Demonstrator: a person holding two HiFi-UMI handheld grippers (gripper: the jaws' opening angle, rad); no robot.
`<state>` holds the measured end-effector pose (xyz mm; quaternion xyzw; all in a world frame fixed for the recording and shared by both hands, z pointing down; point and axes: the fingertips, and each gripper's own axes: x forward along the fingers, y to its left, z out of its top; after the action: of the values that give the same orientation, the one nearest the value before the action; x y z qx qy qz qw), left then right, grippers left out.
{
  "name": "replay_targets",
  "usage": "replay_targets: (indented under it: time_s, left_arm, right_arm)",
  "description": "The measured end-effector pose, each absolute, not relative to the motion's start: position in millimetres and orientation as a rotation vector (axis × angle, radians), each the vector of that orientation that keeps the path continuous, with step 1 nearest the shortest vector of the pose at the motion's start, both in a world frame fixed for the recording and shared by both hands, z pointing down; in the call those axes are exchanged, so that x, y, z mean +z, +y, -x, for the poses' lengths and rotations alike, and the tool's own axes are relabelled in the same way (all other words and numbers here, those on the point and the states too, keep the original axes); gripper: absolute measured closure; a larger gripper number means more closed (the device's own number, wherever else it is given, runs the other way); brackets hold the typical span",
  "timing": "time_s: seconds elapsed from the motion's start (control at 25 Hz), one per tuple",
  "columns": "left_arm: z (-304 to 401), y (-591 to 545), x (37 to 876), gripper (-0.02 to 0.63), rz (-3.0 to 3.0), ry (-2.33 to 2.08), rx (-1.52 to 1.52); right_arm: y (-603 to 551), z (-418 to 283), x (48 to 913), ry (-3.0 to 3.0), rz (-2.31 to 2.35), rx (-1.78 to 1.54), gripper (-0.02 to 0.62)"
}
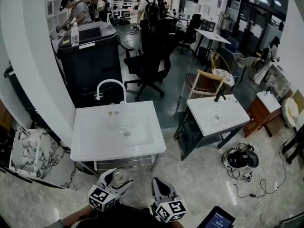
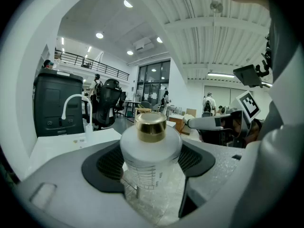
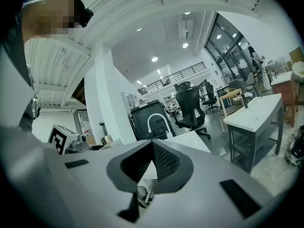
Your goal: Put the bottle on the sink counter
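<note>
A frosted white bottle (image 2: 151,148) with a gold cap stands upright between the jaws of my left gripper (image 2: 151,163), whose dark pads press its sides. In the head view the bottle (image 1: 117,176) and the left gripper (image 1: 115,179) are low, just in front of the white sink counter (image 1: 142,148), not over it. A curved white faucet (image 1: 110,84) rises at the counter's far edge. My right gripper (image 1: 159,185) is beside the left one, shut with nothing in it. In its own view the right gripper (image 3: 152,148) has its pads meeting at the tips.
A second white sink table (image 1: 216,115) stands to the right. Behind the sink counter are a black cabinet (image 1: 90,65) and an office chair (image 1: 152,61). A marble slab (image 1: 33,153) leans at the left. Cables and a device (image 1: 240,158) lie on the floor.
</note>
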<state>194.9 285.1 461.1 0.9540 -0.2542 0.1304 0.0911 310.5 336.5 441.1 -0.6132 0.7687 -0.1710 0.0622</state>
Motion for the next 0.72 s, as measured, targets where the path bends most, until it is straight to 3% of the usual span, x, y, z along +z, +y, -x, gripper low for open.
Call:
replay_targets:
  time_s: [0.36,0.72]
  left_arm:
    - [-100,274,463,0.270,-2.878,-0.861,0.434]
    - [-78,274,465,0.270,-2.815,-0.922,0.405]
  right_arm:
    - [309,-217,450,2.423,1.758,-0.577,0.600]
    - [310,-186,453,2.520,1.684,-0.609,0.600]
